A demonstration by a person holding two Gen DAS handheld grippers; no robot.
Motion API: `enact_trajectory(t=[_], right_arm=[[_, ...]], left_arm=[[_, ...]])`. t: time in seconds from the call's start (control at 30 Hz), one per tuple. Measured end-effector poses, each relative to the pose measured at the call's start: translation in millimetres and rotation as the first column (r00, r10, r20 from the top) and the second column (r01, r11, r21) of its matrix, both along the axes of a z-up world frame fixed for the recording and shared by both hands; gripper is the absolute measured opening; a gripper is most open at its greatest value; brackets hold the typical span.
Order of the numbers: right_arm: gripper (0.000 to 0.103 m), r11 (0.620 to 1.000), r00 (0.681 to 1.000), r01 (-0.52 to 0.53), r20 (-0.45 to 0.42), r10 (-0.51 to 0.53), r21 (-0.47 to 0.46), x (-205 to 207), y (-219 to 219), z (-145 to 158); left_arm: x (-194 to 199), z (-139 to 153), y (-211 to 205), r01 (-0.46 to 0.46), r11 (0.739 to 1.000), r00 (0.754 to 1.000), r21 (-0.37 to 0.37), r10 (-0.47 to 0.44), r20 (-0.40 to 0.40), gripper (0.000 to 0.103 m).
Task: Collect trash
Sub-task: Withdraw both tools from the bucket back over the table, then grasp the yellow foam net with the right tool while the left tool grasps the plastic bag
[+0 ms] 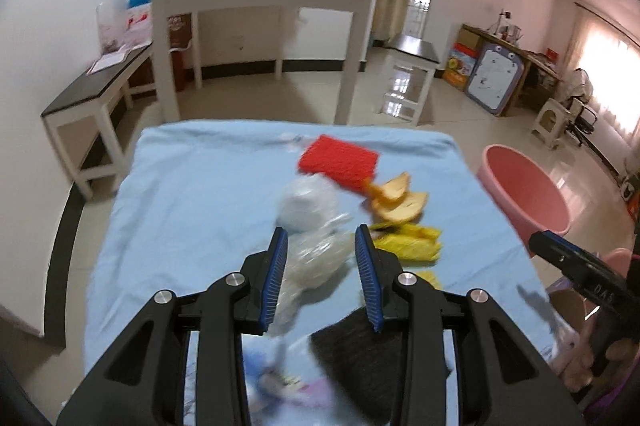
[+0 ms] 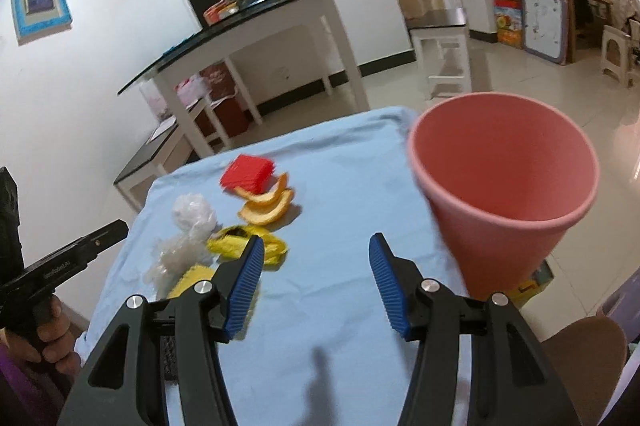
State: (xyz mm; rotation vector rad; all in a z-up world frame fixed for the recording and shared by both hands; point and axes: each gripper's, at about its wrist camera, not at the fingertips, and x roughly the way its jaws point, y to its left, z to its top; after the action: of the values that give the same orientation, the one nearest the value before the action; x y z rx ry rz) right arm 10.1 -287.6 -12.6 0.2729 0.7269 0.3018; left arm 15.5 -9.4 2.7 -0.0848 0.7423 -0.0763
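Left gripper (image 1: 322,254) gapes, released, around crinkly clear plastic wrap (image 1: 316,258) mid-table; probably featherlight, slippery; pinch its bunched middle; right gripper (image 2: 316,266) open, empty.

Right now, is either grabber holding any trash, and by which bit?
Nothing is held. The left gripper is open; the crumpled clear plastic lies loose on the blue cloth. The right gripper is open over bare cloth.

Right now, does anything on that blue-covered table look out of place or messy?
Yes. Loose rubbish litters the light blue cloth: orange peel pieces, crumpled clear plastic, a yellow wrapper. The pink plastic bin beside the table looks empty and appears tilted.
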Motion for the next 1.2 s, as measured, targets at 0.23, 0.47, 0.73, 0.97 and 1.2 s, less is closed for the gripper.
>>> enact_trajectory(t=[0.23, 0.47, 0.73, 0.97, 1.2], right_arm=[[0.054, 0.995, 0.995, -0.097, -0.016, 0.097, -0.034, 2, 29, -8], [0.054, 0.990, 0.990, -0.138, -0.043, 0.137, -0.025, 9, 37, -19], [0.054, 0.964, 0.963, -0.263, -0.059, 0.265, 0.029, 19, 49, -24], [0.054, 0.902, 0.899, -0.428, -0.076, 0.431, 0.053, 19, 70, -28], [0.054, 0.849, 0.850, -0.524, -0.091, 0.518, -0.060, 16, 99, -30]], left_arm=[[-7, -18, 19, -0.018, 1.000, 0.999, -0.001, 0.018, -0.036, 0.035], [3, -33, 17, 0.050, 0.999, 0.996, 0.002, -0.049, -0.077, 0.035], [9, -38, 13, 0.121, 0.993, 0.988, 0.003, -0.120, -0.096, 0.035], [14, -42, 13, 0.138, 0.990, 0.985, -0.018, -0.139, -0.104, 0.035], [28, -53, 9, 0.139, 0.990, 0.982, -0.015, -0.139, -0.124, 0.035]])
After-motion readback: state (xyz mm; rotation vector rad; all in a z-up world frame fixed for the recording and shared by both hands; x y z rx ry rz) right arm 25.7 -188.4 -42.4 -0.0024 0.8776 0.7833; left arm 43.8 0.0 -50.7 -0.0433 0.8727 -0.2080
